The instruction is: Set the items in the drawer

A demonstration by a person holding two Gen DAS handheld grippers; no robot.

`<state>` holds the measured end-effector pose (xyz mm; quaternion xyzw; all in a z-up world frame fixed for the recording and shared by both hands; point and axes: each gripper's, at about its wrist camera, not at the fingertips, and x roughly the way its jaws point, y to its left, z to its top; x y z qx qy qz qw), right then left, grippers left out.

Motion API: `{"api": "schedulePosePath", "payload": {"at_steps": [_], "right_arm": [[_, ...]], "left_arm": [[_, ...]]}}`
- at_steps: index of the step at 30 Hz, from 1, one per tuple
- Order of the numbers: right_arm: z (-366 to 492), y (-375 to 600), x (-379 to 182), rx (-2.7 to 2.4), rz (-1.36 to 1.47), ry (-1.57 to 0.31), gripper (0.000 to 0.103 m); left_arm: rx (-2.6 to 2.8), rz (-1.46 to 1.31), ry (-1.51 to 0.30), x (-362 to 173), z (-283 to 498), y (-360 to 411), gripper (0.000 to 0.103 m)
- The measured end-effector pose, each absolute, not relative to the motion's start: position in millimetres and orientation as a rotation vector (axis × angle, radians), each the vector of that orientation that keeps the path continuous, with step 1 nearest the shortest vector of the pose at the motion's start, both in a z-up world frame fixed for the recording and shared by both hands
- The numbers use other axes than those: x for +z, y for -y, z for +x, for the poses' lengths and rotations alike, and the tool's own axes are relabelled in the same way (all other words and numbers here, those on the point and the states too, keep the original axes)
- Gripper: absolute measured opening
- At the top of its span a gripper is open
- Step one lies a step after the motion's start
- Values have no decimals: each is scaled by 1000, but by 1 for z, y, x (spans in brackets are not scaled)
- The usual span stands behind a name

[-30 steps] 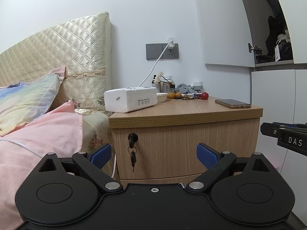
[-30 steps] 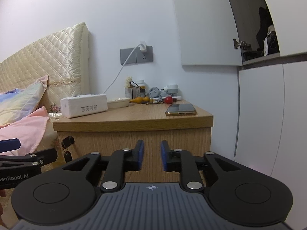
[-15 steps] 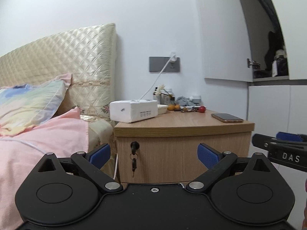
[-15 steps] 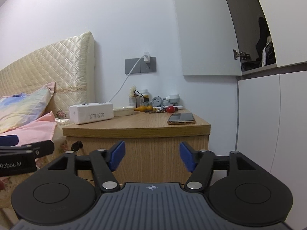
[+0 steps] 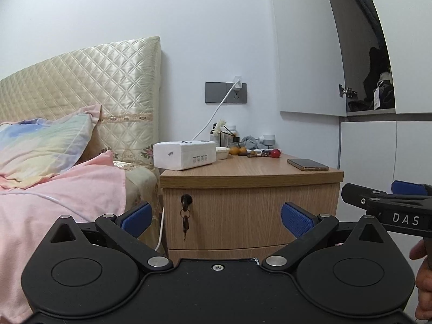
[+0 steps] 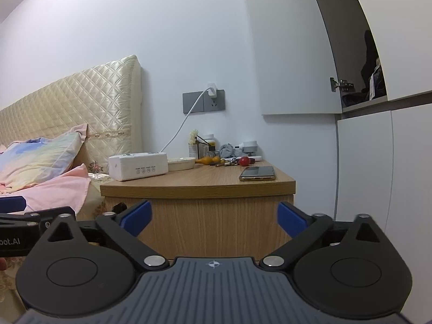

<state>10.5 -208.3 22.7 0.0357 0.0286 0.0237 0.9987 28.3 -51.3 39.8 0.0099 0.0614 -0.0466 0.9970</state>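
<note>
Left wrist view takes in a bed with a quilted headboard, a pastel pillow and a pink blanket, and a white wardrobe at right with one upper door ajar. Between them stands a wooden nightstand; its drawer is shut, with a key in the lock near its left edge and a second key hanging below.

On the nightstand top, a white box lies at the left rear, a phone lies flat near the right front edge, and a shallow dish sits just beside the box. Along the wall sit bottles, a grey cloth, orange fruit, a red ball and some small items too small to tell. A white cable runs from the wall socket down behind the box.

Both grippers hang in front of the drawer, touching nothing. Left gripper has its blue pads spread wide, empty. Right gripper has its pads spread wide too, empty, and shows at the right edge of the left view beside a hand.
</note>
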Motion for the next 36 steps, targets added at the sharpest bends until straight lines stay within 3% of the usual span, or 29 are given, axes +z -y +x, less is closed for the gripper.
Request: {"api": "schedulePosePath", "payload": {"at_steps": [36], "right_arm": [[20, 205, 15, 30, 83, -110, 103]], "left_arm": [[-92, -2, -155, 41, 29, 50, 102]]}}
